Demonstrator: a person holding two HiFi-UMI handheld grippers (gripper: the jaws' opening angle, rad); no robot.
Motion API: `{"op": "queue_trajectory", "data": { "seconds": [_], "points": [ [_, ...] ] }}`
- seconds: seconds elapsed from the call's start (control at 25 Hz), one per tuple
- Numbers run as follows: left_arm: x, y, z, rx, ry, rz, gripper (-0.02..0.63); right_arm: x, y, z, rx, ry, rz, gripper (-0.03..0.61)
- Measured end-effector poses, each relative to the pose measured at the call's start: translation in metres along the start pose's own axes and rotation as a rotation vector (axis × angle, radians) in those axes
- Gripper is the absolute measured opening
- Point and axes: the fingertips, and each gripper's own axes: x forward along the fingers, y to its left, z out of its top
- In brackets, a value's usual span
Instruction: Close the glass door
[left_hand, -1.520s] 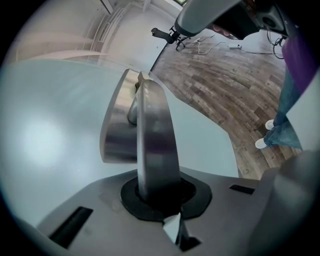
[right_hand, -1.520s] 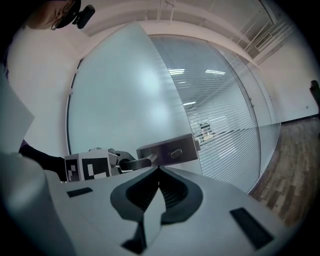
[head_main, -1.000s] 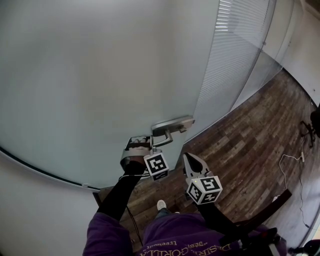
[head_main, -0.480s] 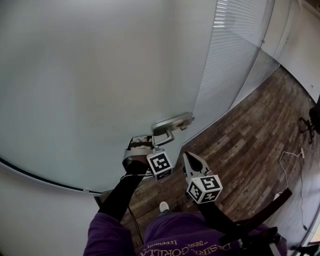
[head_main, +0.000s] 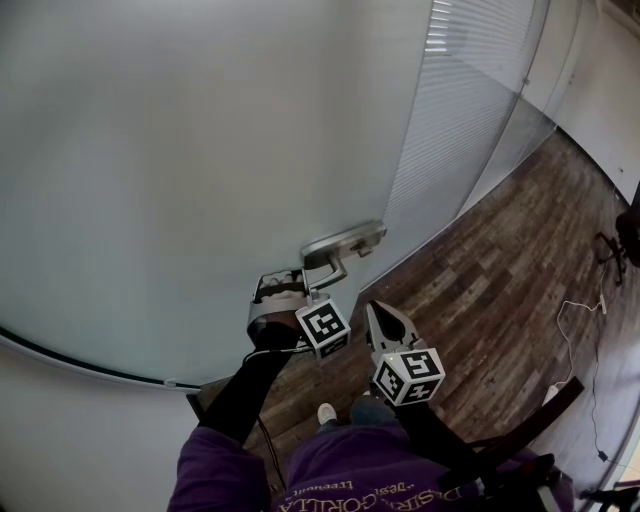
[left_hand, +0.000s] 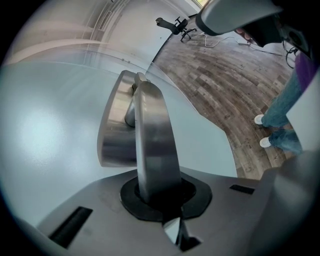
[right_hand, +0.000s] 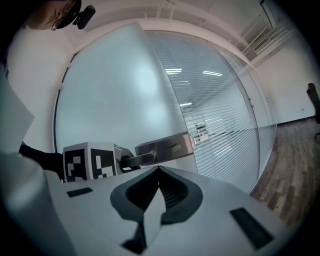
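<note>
L gripper (left_hand: 161, 199) jaws clamp door handle (left_hand: 150, 131).

**Wood floor, lightly cluttered**

From my feed, the dark wood-plank floor (head_main: 500, 290) fills the head view from 6 o'clock up toward 2 o'clock. A black office chair (head_main: 628, 238) stands on it at 3 o'clock, cut off by the frame edge. Just below that, near 4 o'clock, I see a thin white cable (head_main: 582, 305) lying loose across the planks. At 6 o'clock a white shoe (head_main: 326, 411) is planted on the boards; the left gripper view shows both shoes side by side.
</note>
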Motion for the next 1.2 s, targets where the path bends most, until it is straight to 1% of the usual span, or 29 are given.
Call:
{"op": "queue_trajectory", "data": {
  "seconds": [0.24,0.36,0.48,0.68,0.76,0.84,1.0,1.2],
  "points": [
    [0.012,-0.004,0.004,-0.078,0.036,-0.005,0.000,0.013,-0.019,-0.002,-0.009,0.004,0.048,-0.003],
    [0.025,-0.012,0.004,-0.115,0.068,-0.026,0.000,0.023,-0.030,-0.005,-0.020,0.015,0.079,-0.003],
    [0.031,-0.011,-0.002,-0.146,0.105,-0.037,0.000,0.034,-0.037,-0.002,-0.031,0.024,0.106,-0.003],
    [0.053,0.001,-0.014,-0.192,0.138,-0.065,0.000,0.062,-0.042,0.006,-0.044,0.043,0.138,-0.003],
    [0.057,-0.003,-0.015,-0.205,0.154,-0.072,0.000,0.064,-0.045,0.002,-0.051,0.045,0.150,-0.003],
    [0.059,-0.004,-0.015,-0.224,0.146,-0.062,0.000,0.065,-0.044,0.000,-0.057,0.047,0.165,-0.003],
    [0.069,0.010,-0.019,-0.273,0.141,-0.067,0.000,0.079,-0.040,0.008,-0.060,0.052,0.183,-0.003],
    [0.074,0.003,-0.014,-0.289,0.164,-0.064,0.000,0.078,-0.051,0.001,-0.072,0.055,0.208,-0.003]
  ]
}}
